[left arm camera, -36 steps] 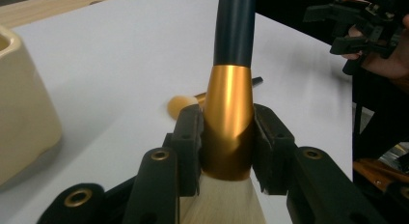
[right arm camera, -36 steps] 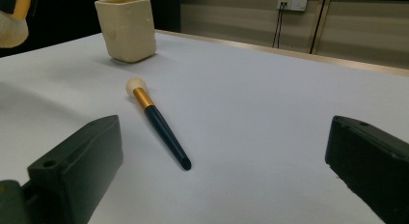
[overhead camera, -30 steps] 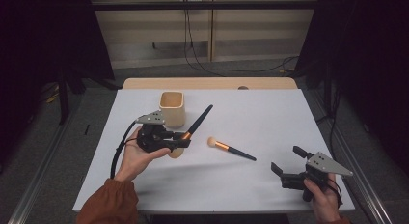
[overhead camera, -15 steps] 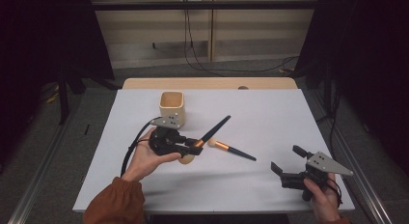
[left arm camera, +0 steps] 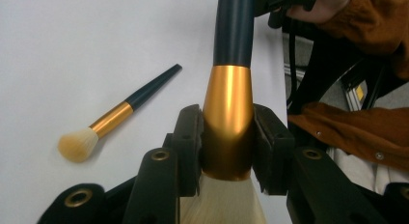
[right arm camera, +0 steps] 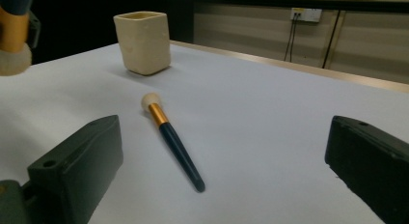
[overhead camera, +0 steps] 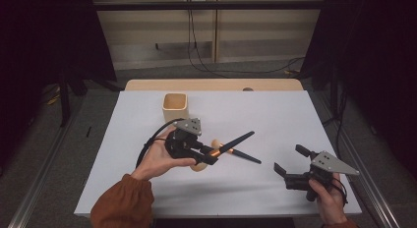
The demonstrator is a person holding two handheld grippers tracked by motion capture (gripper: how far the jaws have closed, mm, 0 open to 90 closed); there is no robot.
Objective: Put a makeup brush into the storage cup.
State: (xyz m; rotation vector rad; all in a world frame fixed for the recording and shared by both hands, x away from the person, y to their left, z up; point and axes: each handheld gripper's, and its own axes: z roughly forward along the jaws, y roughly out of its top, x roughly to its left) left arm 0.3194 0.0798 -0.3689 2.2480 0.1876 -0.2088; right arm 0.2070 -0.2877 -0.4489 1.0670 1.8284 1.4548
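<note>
nearest the person, at about 4 o'clock on the white table [overhead camera: 275, 115], the right gripper [overhead camera: 291, 167] sits in the right hand [overhead camera: 328, 201], its jaws standing well apart with nothing between them; in the right gripper view they frame bare tabletop. at about 8 o'clock the left hand [overhead camera: 160, 156] carries the left gripper [overhead camera: 209, 156], clamped on the gold ferrule of a large makeup brush [overhead camera: 231, 143]. that brush is lifted off the table, its dark handle pointing toward 2 o'clock and its pale bristles on the hand's side; in the left gripper view the jaw pads press on both sides of the ferrule. just beyond, near the table's middle, a smaller makeup brush [right arm camera: 171, 139] lies flat, its bristle head toward 10 o'clock and its dark handle toward 4 o'clock, partly hidden under the held brush in the high view. farther off, at about 11 o'clock, a cream square cup [overhead camera: 175, 106] stands upright, well apart from both brushes.
</note>
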